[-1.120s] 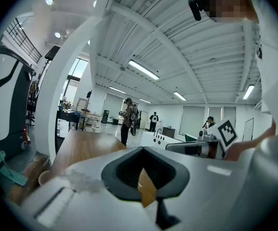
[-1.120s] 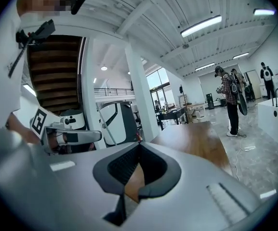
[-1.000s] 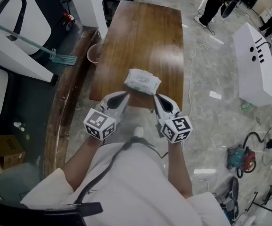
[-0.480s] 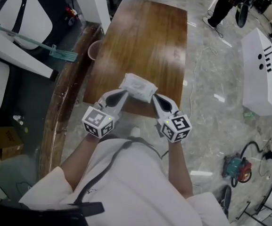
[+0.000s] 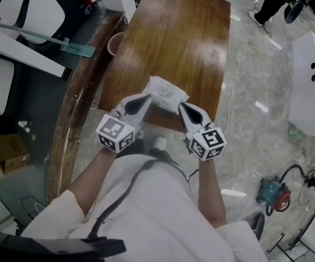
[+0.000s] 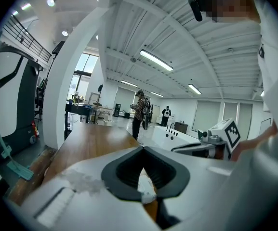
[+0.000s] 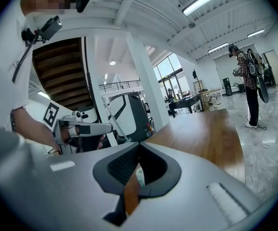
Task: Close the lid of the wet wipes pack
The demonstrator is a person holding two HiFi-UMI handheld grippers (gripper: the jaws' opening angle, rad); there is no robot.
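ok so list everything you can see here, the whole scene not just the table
wet wipes pack: one, white, near end of the table, between the two claws
table: one, brown wood, centre
mop: one, teal, left of the table
bucket: one, pinkish, floor by the table's left edge
cardboard box: one, brown, floor far left
vacuum: one, teal and red, floor lower right
cabinet: one, white, floor right
bystanders: at least two, dark clothes, far end of the room
wearer's top: one, white, bottom centre
left claw: one, grey-white, shut, tip by the pack's left side
right claw: one, grey-white, shut, tip by the pack's right side
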